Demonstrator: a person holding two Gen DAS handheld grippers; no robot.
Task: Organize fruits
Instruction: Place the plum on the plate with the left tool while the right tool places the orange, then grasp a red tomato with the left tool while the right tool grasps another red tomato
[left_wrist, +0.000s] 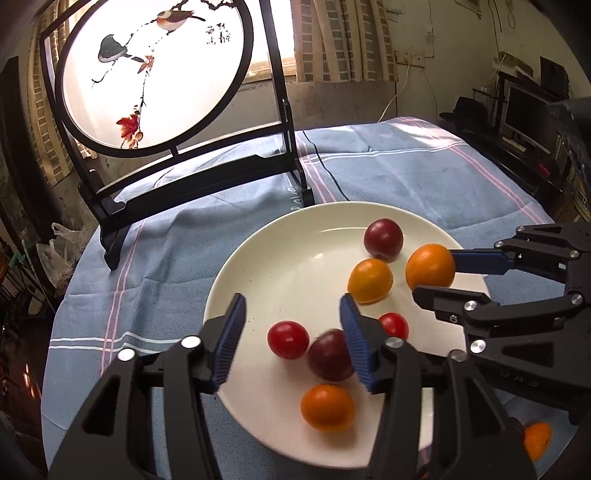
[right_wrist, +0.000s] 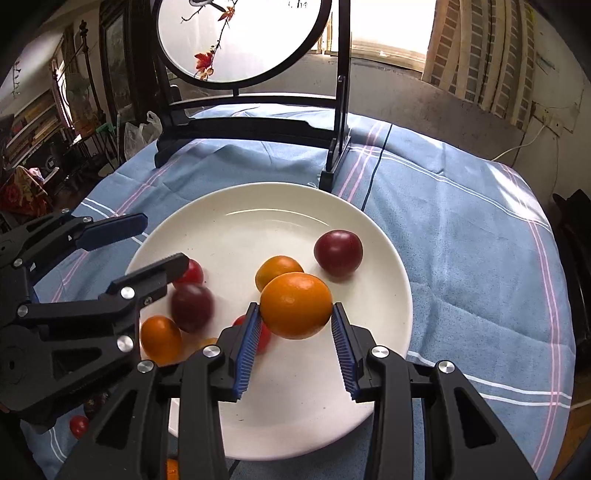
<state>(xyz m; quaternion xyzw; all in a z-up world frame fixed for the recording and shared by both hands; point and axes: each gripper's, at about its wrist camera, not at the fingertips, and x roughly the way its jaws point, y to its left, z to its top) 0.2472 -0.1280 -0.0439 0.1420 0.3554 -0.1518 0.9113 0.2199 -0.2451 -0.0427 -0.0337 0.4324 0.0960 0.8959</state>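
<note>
Right fingers: ribbed blue pads of the right gripper (right_wrist: 295, 325) pressed against both sides of a smooth round orange fruit (right_wrist: 296, 305), held just above the plate.
Left fingers: blue pads of the left gripper (left_wrist: 291, 343) spread wide apart, nothing between them touching; a dark purple plum (left_wrist: 330, 355) lies blurred on the plate below the gap.
Held fruit: glossy, evenly orange, slightly oval; in the left wrist view it sits between the right gripper's fingers (left_wrist: 476, 258) over the plate's far right part.
Plate: wide shallow white ceramic plate (right_wrist: 258, 206) resting on the cloth, its near edge under both grippers.
Fruit on plate: a second dark purple plum (right_wrist: 338, 253) toward the far right rim; a smaller orange fruit (right_wrist: 277, 269) just behind the held one; another orange fruit (left_wrist: 327, 407) near the front rim; two small shiny red tomatoes, one (left_wrist: 287, 339) touching the blurred plum and one (left_wrist: 394, 325) partly hidden behind the left gripper's right finger.
Fruit off plate: a small red tomato (right_wrist: 79, 425) and an orange fruit (left_wrist: 537, 439) lie on the cloth beside the plate.
Surface: round, draped in a light blue cloth with white and pink stripes (right_wrist: 461, 229).
Behind: round painted screen in a black wooden stand (left_wrist: 155, 74), standing upright beyond the plate.
</note>
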